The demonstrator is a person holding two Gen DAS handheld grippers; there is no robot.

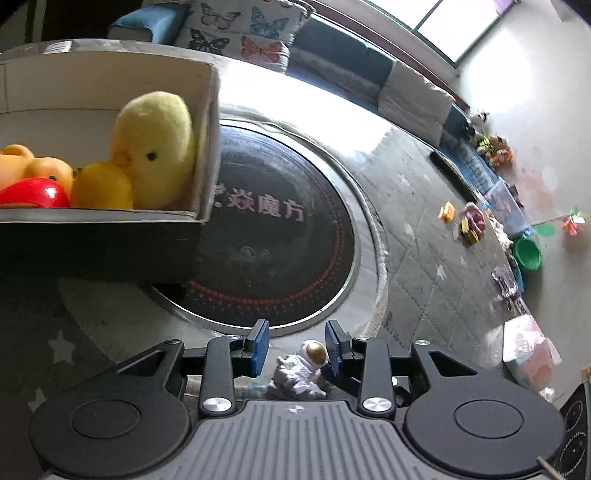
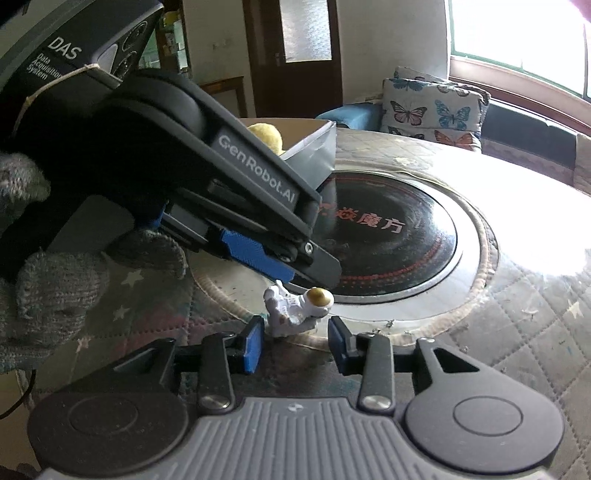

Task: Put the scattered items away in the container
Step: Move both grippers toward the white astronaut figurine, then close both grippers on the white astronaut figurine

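Note:
A small white astronaut figure with a gold visor [image 1: 301, 369] lies on the table between the open fingers of my left gripper [image 1: 297, 345]. It also shows in the right wrist view [image 2: 295, 304], just beyond my right gripper [image 2: 295, 341], which is open and empty. The left gripper [image 2: 280, 266] reaches over the figure from the left. A grey cardboard box [image 1: 205, 155] stands at the left and holds a yellow plush chick [image 1: 155, 147], an orange fruit [image 1: 101, 186], a red ball [image 1: 35, 194] and an orange toy. The box [image 2: 314, 155] also shows in the right wrist view.
A round black induction plate [image 1: 273, 236] is set into the quilted table [image 1: 424, 206]. A butterfly cushion [image 1: 243, 33] and sofa lie behind. Toys, a green bowl [image 1: 528, 253] and boxes lie along the table's right side. A gloved hand [image 2: 48, 269] holds the left gripper.

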